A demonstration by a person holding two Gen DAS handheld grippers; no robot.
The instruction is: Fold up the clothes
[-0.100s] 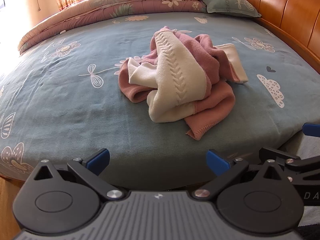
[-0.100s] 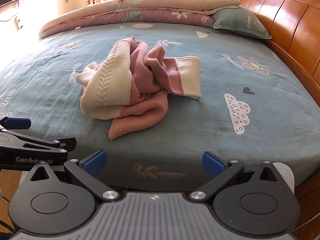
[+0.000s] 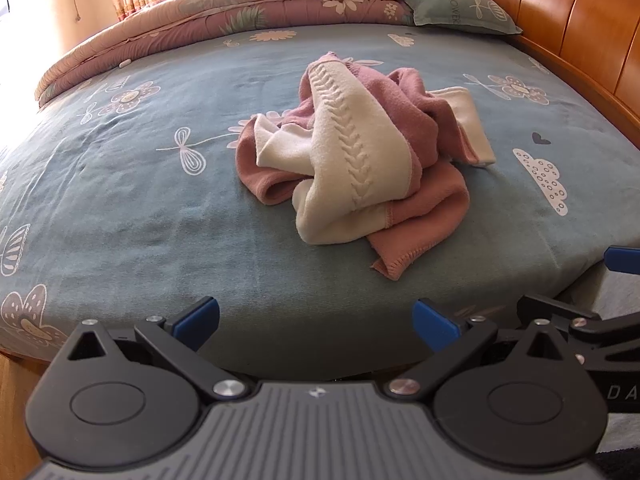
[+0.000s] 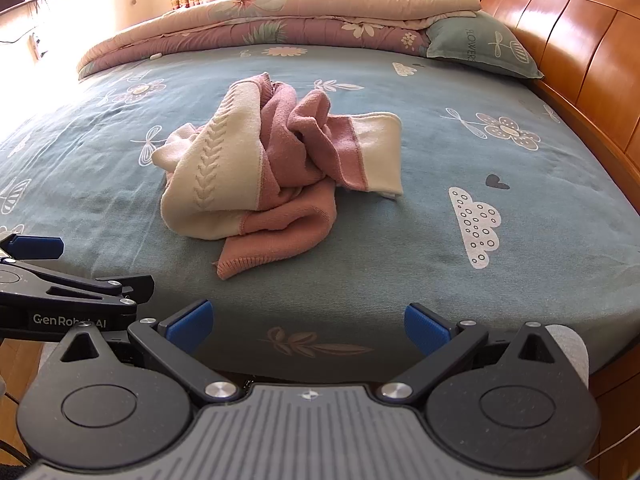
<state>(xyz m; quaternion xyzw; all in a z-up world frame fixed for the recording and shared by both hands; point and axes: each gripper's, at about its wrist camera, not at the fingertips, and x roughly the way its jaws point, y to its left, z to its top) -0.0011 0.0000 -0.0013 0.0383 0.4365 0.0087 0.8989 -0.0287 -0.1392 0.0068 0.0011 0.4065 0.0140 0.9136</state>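
Note:
A crumpled pink and cream knit garment lies in a heap in the middle of the bed; it also shows in the right wrist view. My left gripper is open and empty, held at the bed's near edge, short of the garment. My right gripper is open and empty, also at the near edge, to the right of the left one. The left gripper's side shows at the left of the right wrist view.
The bed has a blue-grey patterned sheet. A folded floral quilt lies along the far side with a green pillow beside it. A wooden headboard runs along the right.

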